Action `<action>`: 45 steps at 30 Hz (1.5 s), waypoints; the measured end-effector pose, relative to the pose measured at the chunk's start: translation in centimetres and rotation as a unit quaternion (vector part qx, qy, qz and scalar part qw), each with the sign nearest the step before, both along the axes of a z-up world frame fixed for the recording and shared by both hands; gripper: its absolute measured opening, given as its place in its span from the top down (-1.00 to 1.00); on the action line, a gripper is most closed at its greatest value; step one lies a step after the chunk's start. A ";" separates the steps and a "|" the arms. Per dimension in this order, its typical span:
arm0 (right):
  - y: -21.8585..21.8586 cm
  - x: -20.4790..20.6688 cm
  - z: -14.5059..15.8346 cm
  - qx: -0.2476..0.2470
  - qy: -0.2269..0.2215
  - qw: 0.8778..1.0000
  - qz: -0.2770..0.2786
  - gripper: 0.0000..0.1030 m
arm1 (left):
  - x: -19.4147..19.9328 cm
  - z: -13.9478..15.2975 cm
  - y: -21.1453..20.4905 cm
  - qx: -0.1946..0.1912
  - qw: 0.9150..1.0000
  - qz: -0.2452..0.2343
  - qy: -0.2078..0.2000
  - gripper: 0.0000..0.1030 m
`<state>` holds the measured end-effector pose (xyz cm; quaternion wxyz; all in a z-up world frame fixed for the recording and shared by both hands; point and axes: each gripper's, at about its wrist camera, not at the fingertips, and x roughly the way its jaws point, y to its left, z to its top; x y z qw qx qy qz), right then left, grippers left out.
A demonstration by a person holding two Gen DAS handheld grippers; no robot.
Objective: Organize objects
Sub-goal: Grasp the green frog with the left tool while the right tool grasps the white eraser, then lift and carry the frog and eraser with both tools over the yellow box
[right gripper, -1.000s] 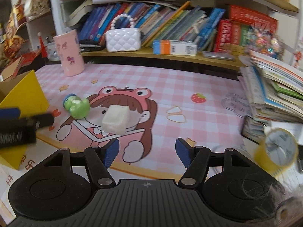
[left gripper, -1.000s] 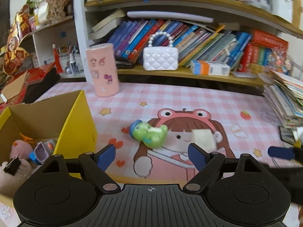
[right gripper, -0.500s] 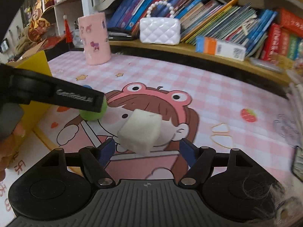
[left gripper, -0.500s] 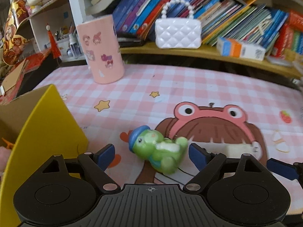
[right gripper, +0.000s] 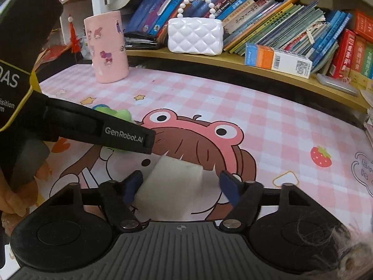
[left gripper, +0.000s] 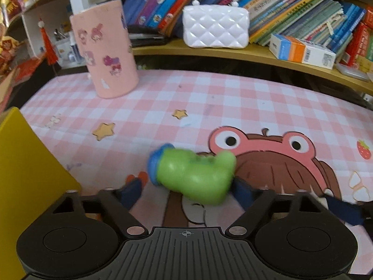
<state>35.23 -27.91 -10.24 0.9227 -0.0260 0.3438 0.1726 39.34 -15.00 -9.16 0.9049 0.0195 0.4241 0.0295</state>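
We see from both wrist cameras, low and close, tilted down over the pink mat (left gripper: pixel 209 98), facing the bookshelf (right gripper: pixel 233 58); both share the white purse (left gripper: pixel 215 29).

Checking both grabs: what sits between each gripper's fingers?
Left gripper, closing: the green toy. Right gripper, closing: the white block. Each wrist view shows its own.

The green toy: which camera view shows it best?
The left wrist view: the green toy lies whole, though blurred, between the closing fingers of the left gripper. In the right wrist view it is mostly hidden behind the left gripper's arm.
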 end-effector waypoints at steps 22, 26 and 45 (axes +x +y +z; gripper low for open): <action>-2.7 -8.3 4.2 0.043 0.024 0.997 -0.065 0.29 | -10.0 7.2 2.3 -0.114 0.991 -0.006 -0.071 -0.17; -2.8 -11.4 5.3 0.047 0.018 0.996 -0.070 0.29 | -13.1 8.3 3.1 -0.126 0.989 -0.018 -0.079 -0.17; 1.4 -22.8 7.2 0.049 0.051 0.989 -0.129 0.34 | -24.6 9.9 8.9 -0.127 0.985 -0.088 -0.080 -0.17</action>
